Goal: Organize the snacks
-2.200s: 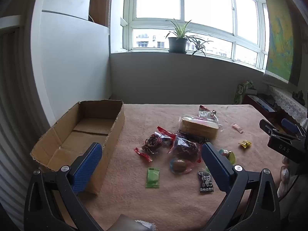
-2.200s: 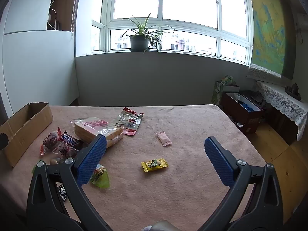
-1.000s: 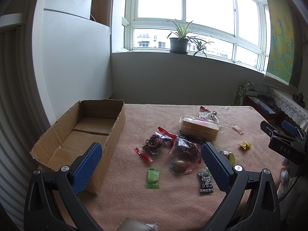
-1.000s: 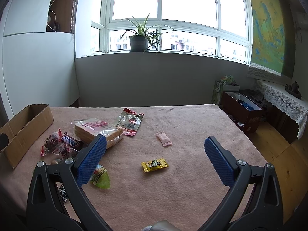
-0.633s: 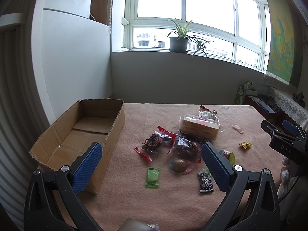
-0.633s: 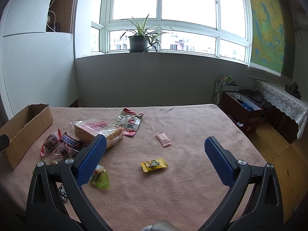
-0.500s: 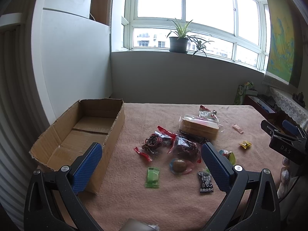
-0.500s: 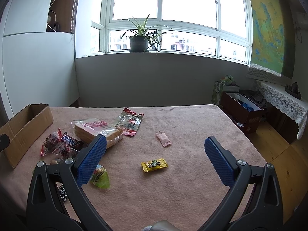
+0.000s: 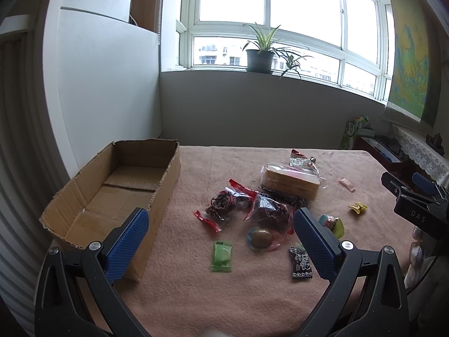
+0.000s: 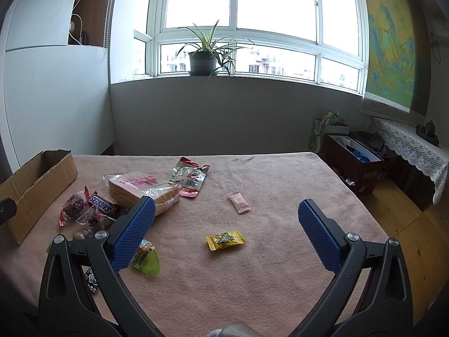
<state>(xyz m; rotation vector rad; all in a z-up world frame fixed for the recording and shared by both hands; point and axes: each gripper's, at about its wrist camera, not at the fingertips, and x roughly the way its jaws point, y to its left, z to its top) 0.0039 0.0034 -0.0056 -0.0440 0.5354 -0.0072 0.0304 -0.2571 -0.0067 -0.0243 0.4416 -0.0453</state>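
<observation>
Snacks lie scattered on a pink cloth-covered table [image 9: 224,295]. An empty cardboard box [image 9: 118,188] stands at its left side. In the left wrist view I see a green packet [image 9: 222,256], a black packet [image 9: 300,262], red-wrapped dates [image 9: 233,199] and a bagged bread loaf [image 9: 290,181]. The right wrist view shows a yellow candy [image 10: 225,240], a pink sachet [image 10: 238,202], a green wedge [image 10: 146,258] and a Snickers bar [image 10: 102,202]. My left gripper [image 9: 221,236] hangs open above the near snacks. My right gripper [image 10: 224,224] is open over the yellow candy, holding nothing.
The other gripper's black body [image 9: 415,210] shows at the right edge of the left wrist view. A potted plant [image 10: 203,56] sits on the window sill. A dark red box [image 10: 353,165] stands on the wooden floor right of the table.
Both views have barely shifted; the grippers stay open and the snacks lie where they were.
</observation>
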